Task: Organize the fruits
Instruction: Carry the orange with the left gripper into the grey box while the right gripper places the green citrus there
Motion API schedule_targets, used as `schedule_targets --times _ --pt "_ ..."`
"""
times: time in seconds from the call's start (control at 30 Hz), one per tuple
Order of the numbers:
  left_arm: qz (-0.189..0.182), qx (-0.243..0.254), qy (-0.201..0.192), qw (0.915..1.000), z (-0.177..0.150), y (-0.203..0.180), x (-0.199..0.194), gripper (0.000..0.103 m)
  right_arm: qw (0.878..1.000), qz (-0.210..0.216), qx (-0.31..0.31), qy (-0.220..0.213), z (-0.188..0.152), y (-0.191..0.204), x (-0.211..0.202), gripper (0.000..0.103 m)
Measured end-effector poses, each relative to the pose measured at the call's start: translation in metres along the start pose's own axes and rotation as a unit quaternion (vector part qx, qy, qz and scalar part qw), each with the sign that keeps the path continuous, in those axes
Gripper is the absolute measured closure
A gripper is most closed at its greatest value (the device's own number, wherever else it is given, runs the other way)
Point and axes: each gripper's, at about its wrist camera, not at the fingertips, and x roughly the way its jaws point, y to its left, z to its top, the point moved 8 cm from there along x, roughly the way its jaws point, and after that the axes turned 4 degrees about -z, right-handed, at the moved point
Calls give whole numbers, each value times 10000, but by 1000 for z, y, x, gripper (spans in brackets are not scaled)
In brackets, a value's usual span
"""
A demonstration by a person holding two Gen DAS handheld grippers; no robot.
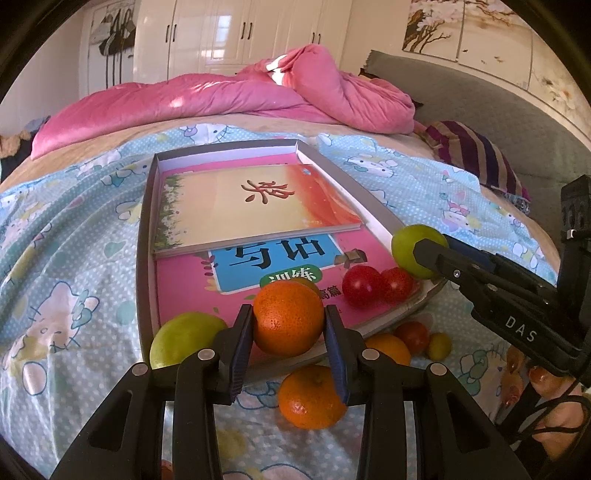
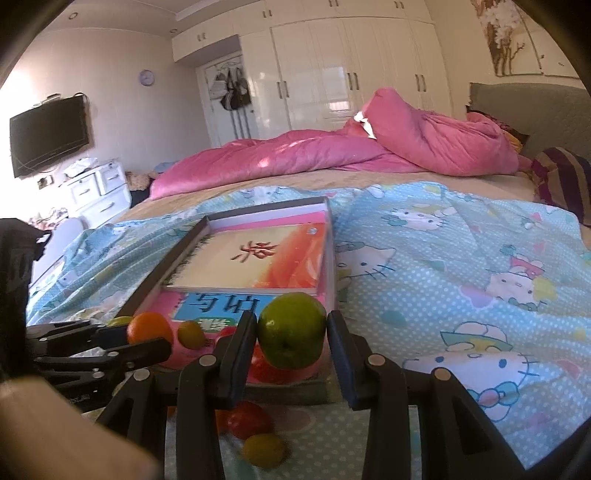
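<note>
A: What are the jaws doing, starting with the left gripper (image 1: pixel 288 325)?

B: It is sitting low in the centre of the left wrist view, jaws part open and pressing on both sides of an orange (image 1: pixel 288 319). The fruit is hanging over the near edge of the grey tray (image 1: pixel 144 258).

A: And the right gripper (image 2: pixel 291 336)?

B: In its own view it is clamping a green fruit (image 2: pixel 291 335) between its pads, opened to about the same width. From the left camera that fruit is showing at centre right, over the tray's right-hand corner.

A: What is lying just around them?

B: Two red fruits (image 1: pixel 376 286) are resting on the pink book (image 1: pixel 184 288) in the tray, just right of the held orange. A second green fruit (image 1: pixel 184 338) is sitting at the tray's near left corner, beside the left jaw. Below the tray, on the blue cartoon-cat sheet (image 1: pixel 66 266), a second orange (image 1: pixel 312 397) is lying near the bottom centre, with another orange, a red fruit and a small yellow-green one grouped to its right.

A: Further out?

B: An orange-covered book (image 1: pixel 258 206) is lying on top of the pink one. A pink quilt (image 1: pixel 221 96) is heaped across the upper frame, with white wardrobes (image 1: pixel 240 33) behind it, and a hand (image 1: pixel 554 417) is gripping the right tool at lower right.
</note>
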Motion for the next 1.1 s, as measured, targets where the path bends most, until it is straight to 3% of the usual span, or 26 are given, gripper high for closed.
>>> schedule_targets --times 0.63,0.8,1.1 --pt "-130 -218 70 9997 0 0 4 64 9999 33 114 -13 -1 -4 -1 62" --pt "-168 -259 69 9995 -2 1 0 63 9999 10 15 -99 -1 -2 -7 49" --pt "-193 -288 -293 9990 4 5 -22 45 9998 -85 -52 -149 -2 -5 -15 44"
